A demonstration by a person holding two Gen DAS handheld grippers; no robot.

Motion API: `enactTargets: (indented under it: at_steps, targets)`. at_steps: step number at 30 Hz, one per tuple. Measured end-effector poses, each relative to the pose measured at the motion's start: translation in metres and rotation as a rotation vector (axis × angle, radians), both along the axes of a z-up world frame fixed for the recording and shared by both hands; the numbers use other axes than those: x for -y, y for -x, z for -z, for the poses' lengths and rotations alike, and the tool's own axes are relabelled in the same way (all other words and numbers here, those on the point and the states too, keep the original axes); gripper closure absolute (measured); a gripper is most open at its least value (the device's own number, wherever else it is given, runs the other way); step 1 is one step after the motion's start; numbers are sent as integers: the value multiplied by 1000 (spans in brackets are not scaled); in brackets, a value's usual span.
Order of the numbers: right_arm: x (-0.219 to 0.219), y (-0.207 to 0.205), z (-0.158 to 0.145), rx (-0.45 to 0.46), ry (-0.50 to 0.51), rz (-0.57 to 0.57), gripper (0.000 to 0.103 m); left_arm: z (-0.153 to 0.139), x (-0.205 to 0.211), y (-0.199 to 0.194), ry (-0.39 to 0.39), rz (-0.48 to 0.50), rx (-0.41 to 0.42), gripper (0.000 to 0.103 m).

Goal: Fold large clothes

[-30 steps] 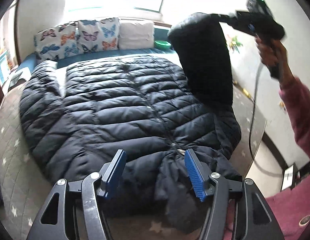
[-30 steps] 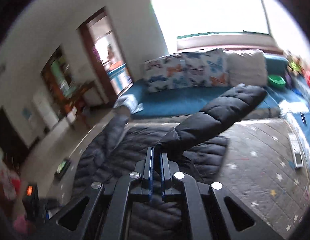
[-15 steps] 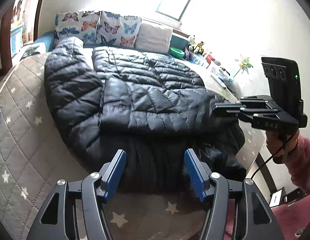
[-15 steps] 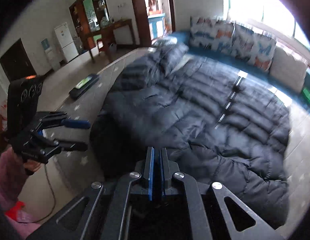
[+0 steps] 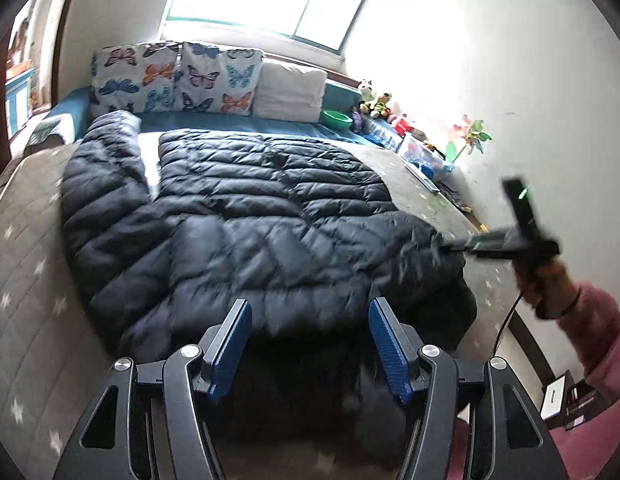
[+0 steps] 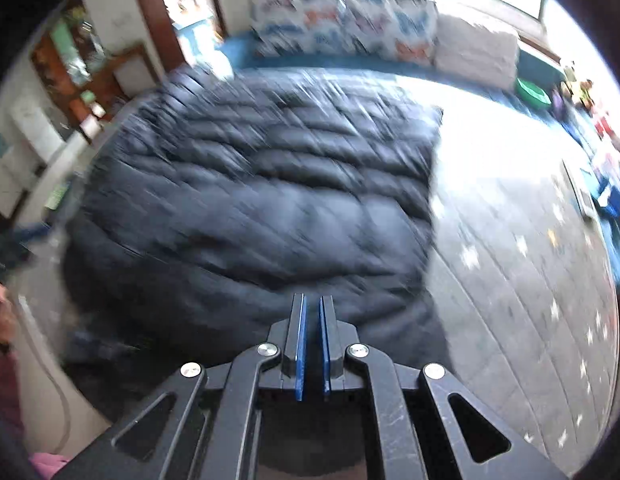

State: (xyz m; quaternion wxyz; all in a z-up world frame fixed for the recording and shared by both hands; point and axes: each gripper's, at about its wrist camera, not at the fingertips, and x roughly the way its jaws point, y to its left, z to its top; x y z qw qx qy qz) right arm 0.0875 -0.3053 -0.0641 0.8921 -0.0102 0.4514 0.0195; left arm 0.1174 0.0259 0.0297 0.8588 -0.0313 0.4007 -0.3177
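**Operator:** I have the black puffer jacket (image 5: 245,216) spread on the grey star-print mat (image 5: 25,240), its far end near the butterfly cushions (image 5: 169,76). The right sleeve looks laid across the body already; the other sleeve (image 5: 105,168) lies out along the far left edge.

**Spotter:** What are your grippers doing?

**Operator:** My left gripper (image 5: 310,344) is released, jaws standing apart above the near hem, nothing between them. My right gripper (image 6: 311,340) is clenched, with only a thin slit between its blue pads. In the left wrist view its tips meet the jacket's right edge, but the blur keeps me from telling whether fabric is pinched there.

**Spotter:** So how do you finish this fold cleanly?

**Operator:** I judge the sleeve fold is nearly set. I'd lay the edge flat before letting go, so the padding doesn't spring back. Then I'd press along the crease, since this quilting is puffy and slippery.

**Spotter:** And the left?

**Operator:** It should go for the far left sleeve next, gripping near the cuff.
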Motion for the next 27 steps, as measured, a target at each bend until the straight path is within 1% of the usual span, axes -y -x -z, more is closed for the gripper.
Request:
enactTargets:
  at_steps: [2, 3, 4, 6, 9, 12, 14, 16, 17, 18, 20, 22, 23, 25, 27]
  targets:
    - [13, -4, 21, -45, -27, 26, 95, 1, 12, -17, -9, 11, -15, 38]
    - [17, -5, 27, -58, -40, 33, 95, 4, 18, -27, -14, 13, -37, 38]
    - [18, -5, 26, -59, -48, 36, 95, 7, 23, -37, -12, 16, -61, 38]
    - [16, -5, 18, -62, -40, 28, 95, 14, 31, -53, -5, 22, -98, 38]
    - [10, -5, -9, -4, -21, 1, 95, 21, 41, -70, 4, 37, -118, 38]
    - [7, -16, -22, 36, -16, -10, 95, 31, 53, -85, -2, 44, -128, 38]
    - [13, -28, -15, 33, -32, -4, 95, 42, 55, -92, -3, 38, -157, 38]
    - [18, -44, 4, -16, -55, 11, 95, 56, 56, -100, -20, 27, -189, 39]
    - [19, -49, 11, -38, -61, 16, 95, 67, 55, -105, -31, 20, -218, 39]
    - [22, -54, 24, -70, -78, 20, 95, 75, 54, -108, -30, 18, -236, 40]
    - [26, -56, 31, -76, -117, 15, 95, 83, 50, -112, -18, 17, -261, 40]
    - [28, -56, 29, -81, -135, 21, 95, 78, 46, -114, 7, 28, -269, 40]
    - [28, -55, 26, -84, -131, 21, 95, 70, 41, -116, 26, 29, -254, 40]
    - [26, -53, 22, -91, -118, 24, 95, 49, 29, -121, 39, -4, -198, 40]
    - [20, -49, 13, -74, -73, 28, 95, 23, 5, -132, 46, -74, -126, 40]
